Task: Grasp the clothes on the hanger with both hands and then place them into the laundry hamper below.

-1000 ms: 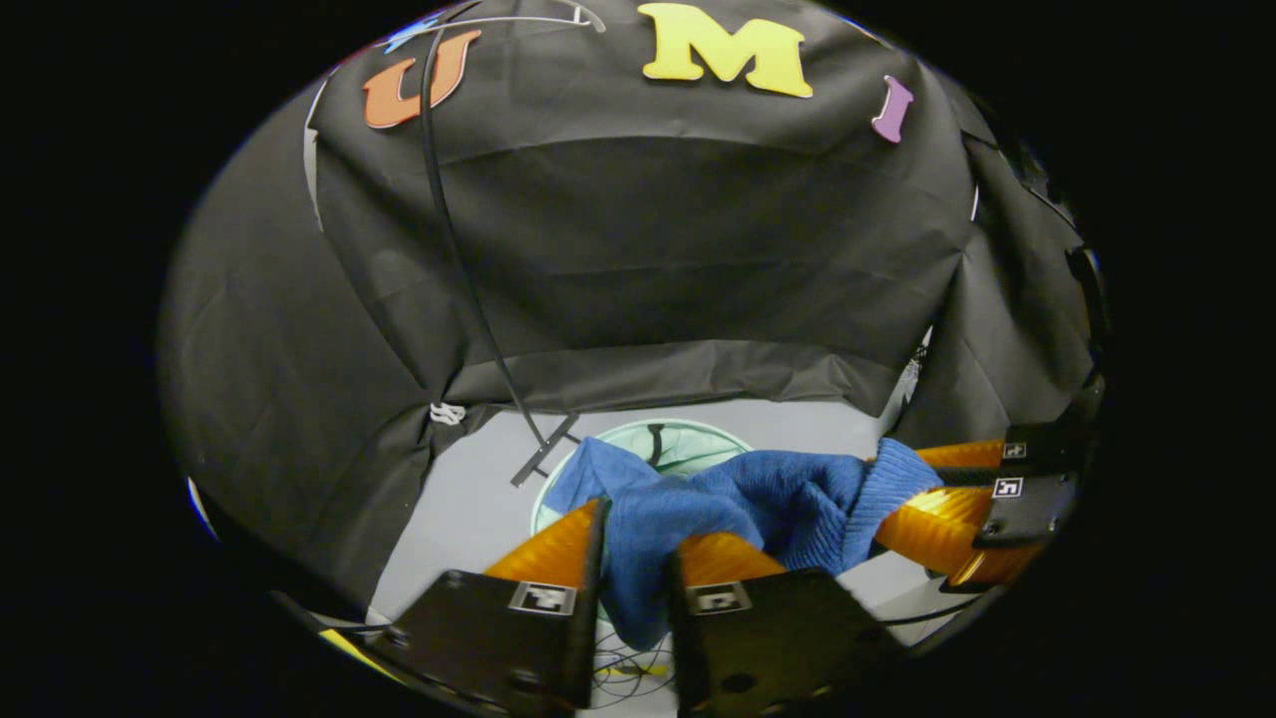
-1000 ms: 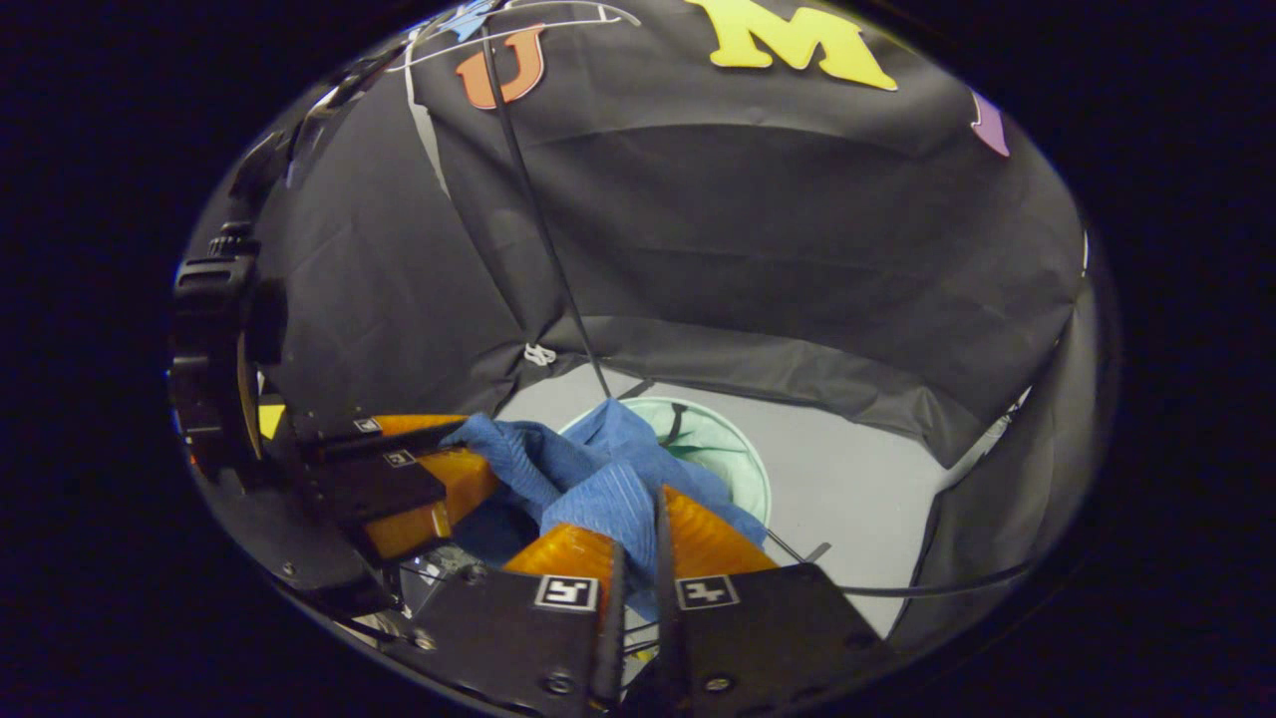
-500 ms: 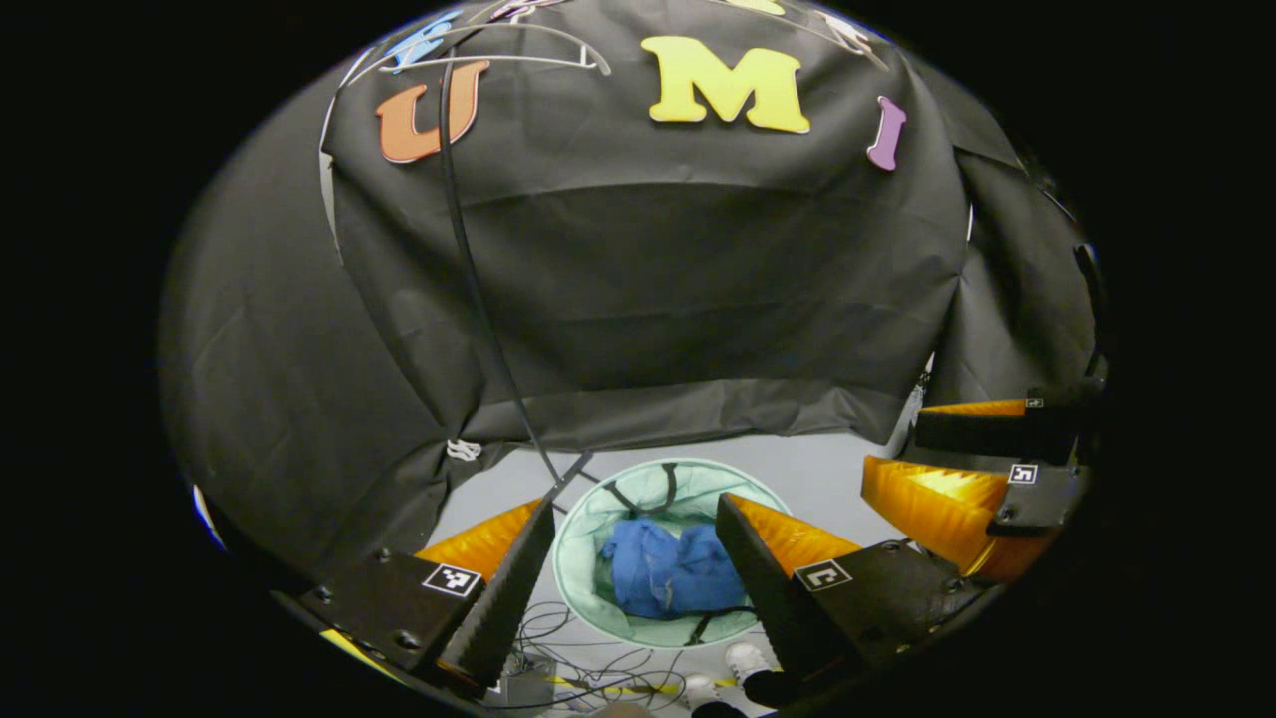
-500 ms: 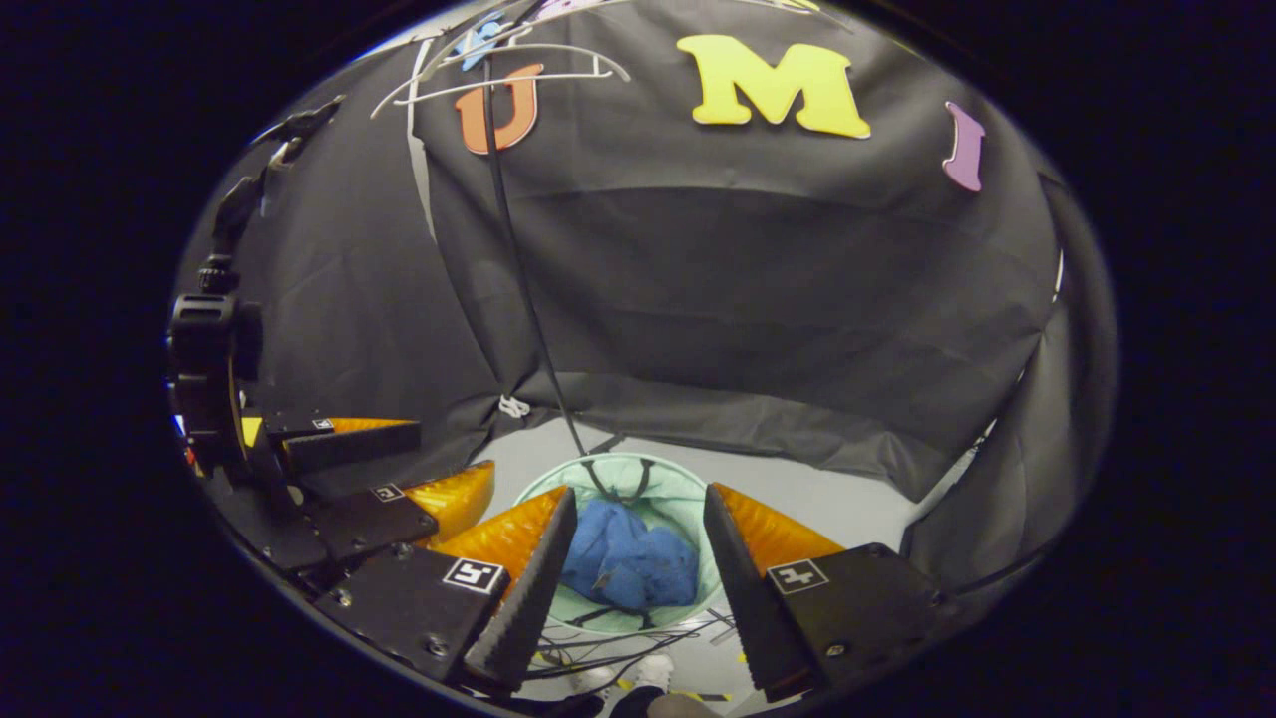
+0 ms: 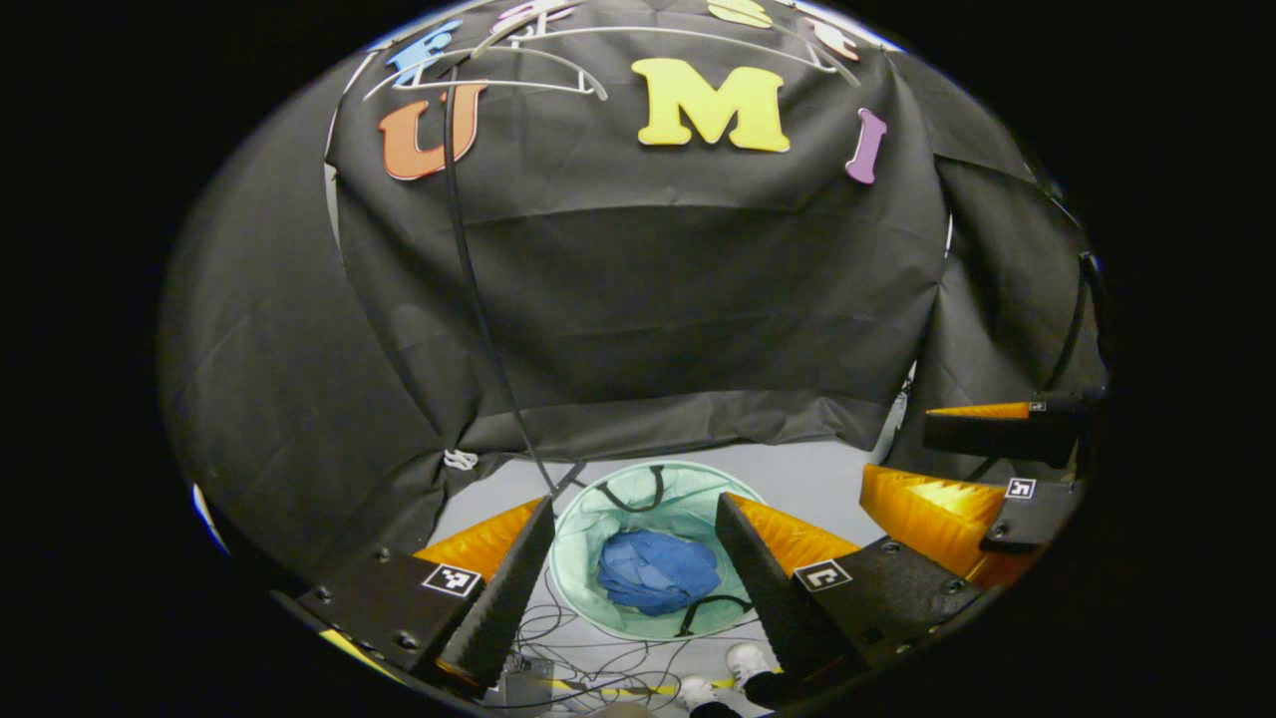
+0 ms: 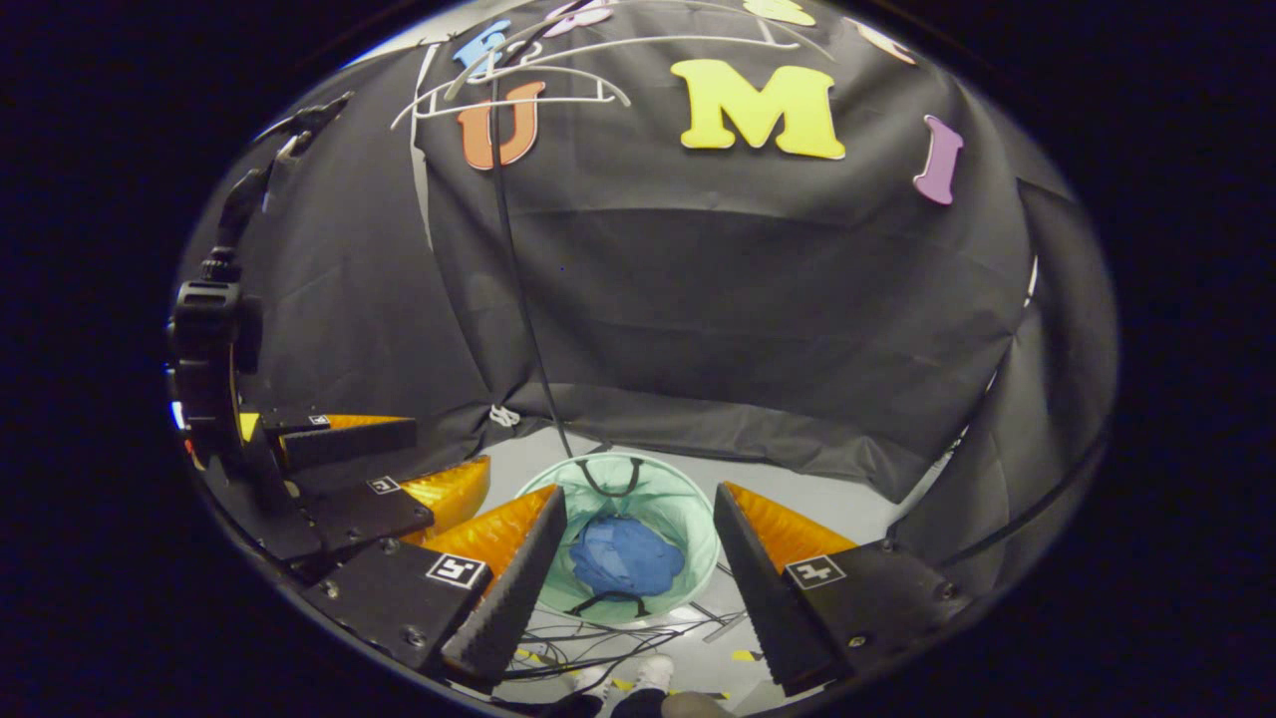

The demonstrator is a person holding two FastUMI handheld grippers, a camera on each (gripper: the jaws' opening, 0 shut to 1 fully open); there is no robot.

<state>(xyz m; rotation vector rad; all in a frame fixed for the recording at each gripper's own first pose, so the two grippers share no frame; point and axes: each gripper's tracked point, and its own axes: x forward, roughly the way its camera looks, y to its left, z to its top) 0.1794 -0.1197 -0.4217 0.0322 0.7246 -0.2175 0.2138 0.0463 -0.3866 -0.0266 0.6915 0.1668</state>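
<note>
Blue fabric down in the hamper is pretty much the whole story, but starting from the tools: the left gripper [image 5: 633,529] has its two fingers spread wide with nothing between them, and the right gripper [image 6: 638,524] is spread the same way, also empty. Both hang above the floor looking down, so each one frames the hamper in the gap between its own fingers. In the left gripper view you can also spot the right gripper off at the right edge, jaws apart, and in the right gripper view the left gripper sits at the left edge, so the two are side by side at about the same height, which makes sense for a two-handed carry where each tool took one side of the garment. The blue clothes [image 5: 658,570] lie crumpled at the bottom of the pale green mesh laundry hamper [image 5: 578,519], fully inside the rim, nothing draped over the edge as far as I can tell. Up top, white hangers [image 6: 518,85] hang bare against the black cloth wall [image 5: 648,289]. Loose cables [image 5: 598,668] sprawl on the grey floor [image 5: 817,469] just beside the hamper. My read: placing looks done, nothing left to grab.
</note>
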